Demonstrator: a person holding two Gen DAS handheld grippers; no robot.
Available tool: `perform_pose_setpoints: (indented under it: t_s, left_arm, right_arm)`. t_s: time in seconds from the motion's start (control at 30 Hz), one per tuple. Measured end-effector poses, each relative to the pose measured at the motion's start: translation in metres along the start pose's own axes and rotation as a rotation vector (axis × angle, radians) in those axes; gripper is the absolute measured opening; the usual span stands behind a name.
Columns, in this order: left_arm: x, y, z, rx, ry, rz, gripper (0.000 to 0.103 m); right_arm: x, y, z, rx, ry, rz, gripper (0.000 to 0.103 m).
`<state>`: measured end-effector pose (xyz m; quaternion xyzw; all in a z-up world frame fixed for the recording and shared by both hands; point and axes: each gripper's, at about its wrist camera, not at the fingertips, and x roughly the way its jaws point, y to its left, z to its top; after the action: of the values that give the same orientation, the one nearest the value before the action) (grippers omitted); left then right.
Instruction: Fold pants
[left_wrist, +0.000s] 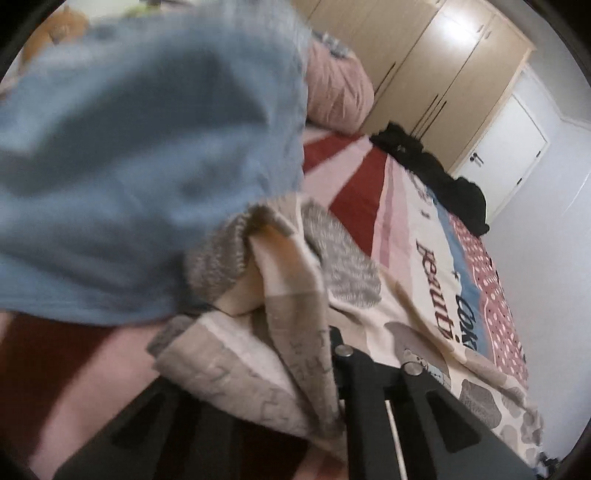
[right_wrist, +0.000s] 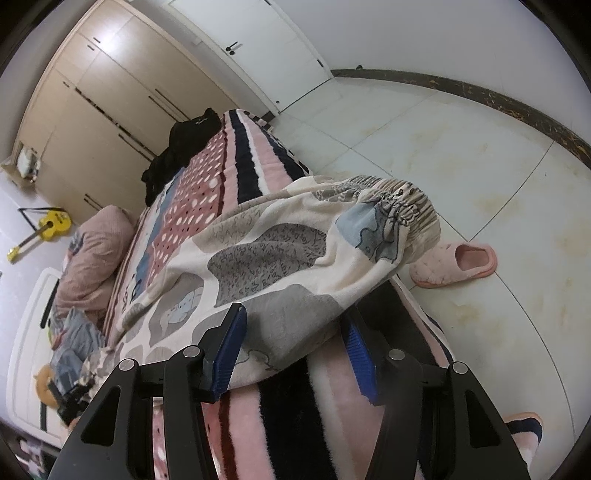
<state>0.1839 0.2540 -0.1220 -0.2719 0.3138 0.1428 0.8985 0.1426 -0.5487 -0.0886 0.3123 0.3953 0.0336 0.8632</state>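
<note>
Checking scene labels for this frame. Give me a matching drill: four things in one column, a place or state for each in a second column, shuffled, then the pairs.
Things:
1. patterned pants
2. slipper
3. yellow guitar
4. black garment

Places or states:
A. on the tiled floor beside the bed
B. at the far end of the bed, near the wardrobe
C. on the floor in front of the wardrobe
D. spread across the striped blanket, fabric between the right gripper's blue pads

Pairs: 1-D, 2-A, 3-C, 4-B
</note>
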Motion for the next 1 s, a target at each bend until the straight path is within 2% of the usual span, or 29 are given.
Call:
perform_pose_setpoints:
  t_s: [0.17,0.23,0.33,0.67,0.73,0.83,1.0]
  left_arm:
    - [-0.041,0.014,0.006,0.070,-0.067,0.024,0.006]
    - [-0.052,0.024,0.009,0.087,-0.089,0.069,0.005]
    - [-0.062,0.042,0.011,0.080,-0.090,0.091,0.005]
    - [-0.116,0.096,0.015,0.082,-0.154,0.231,0.005]
    - [-0.124,0.085,0.013,0.122,-0.155,0.211,0.004]
    - [-0.135,0.050,0.011,0.189,-0.164,0.129,0.004]
    - [-0.132,-0.039,0.002,0.305,-0.160,-0.009,0.004]
  right_arm:
    - [0.001,0.002,-0.002,0.009,0.003,0.005,0.050]
    - [0.000,0.003,-0.003,0.007,0.006,0.007,0.050]
    - [-0.004,0.003,-0.005,0.007,0.007,0.009,0.050]
    - [-0.017,0.009,-0.016,-0.005,0.024,0.035,0.050]
    - [-0.018,0.013,-0.018,-0.012,0.029,0.044,0.050]
    - [-0.021,0.021,-0.020,-0.025,0.021,0.062,0.050]
    - [-0.025,0.030,-0.023,-0.044,0.029,0.090,0.050]
